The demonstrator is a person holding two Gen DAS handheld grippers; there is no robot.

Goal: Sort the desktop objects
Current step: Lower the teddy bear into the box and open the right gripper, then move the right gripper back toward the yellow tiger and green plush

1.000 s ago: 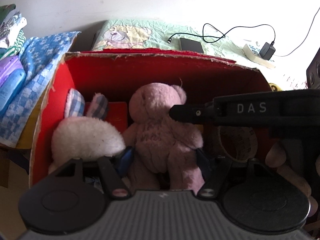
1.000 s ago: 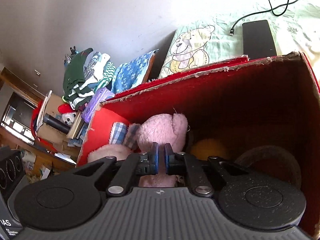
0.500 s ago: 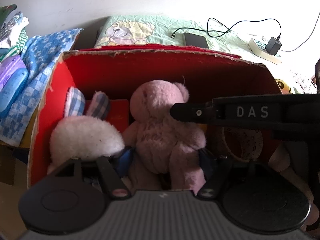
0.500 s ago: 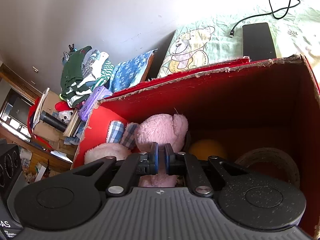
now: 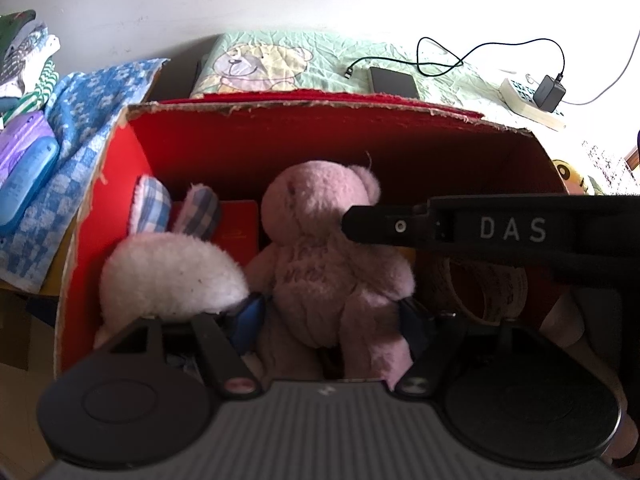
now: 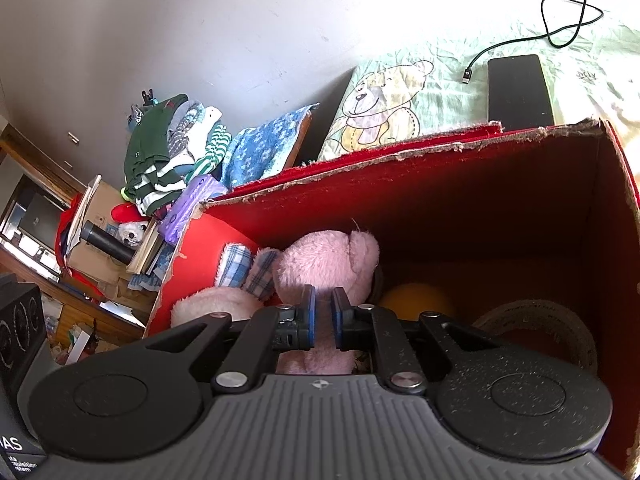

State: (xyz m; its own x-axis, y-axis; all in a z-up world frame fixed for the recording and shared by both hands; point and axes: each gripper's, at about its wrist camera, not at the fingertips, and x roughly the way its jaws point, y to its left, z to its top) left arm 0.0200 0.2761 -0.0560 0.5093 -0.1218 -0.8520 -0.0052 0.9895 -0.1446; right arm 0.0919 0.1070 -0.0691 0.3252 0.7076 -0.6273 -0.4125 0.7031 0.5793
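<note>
Left gripper (image 5: 332, 316) spread wide around the pink teddy bear (image 5: 332, 256) inside the red box (image 5: 340, 144), pads at its flanks, grip uncertain. Right gripper (image 6: 323, 316) narrowed to a slit, nothing between the pads, poised above the bear's head. Risks from here — snagging the white bunny (image 5: 168, 272) on withdrawal, or toppling the bear onto the tape roll (image 6: 536, 328).

Red box (image 5: 116, 208), pink teddy bear (image 5: 324, 240), white plush rabbit (image 5: 168, 272) with blue-checked ears, yellow ball (image 6: 416, 300), pale green cloth (image 6: 452, 80) printed with a cartoon bear, blue-and-white patterned towel (image 5: 80, 120), black cable (image 5: 480, 52), black claws with blue pads (image 6: 308, 316).
</note>
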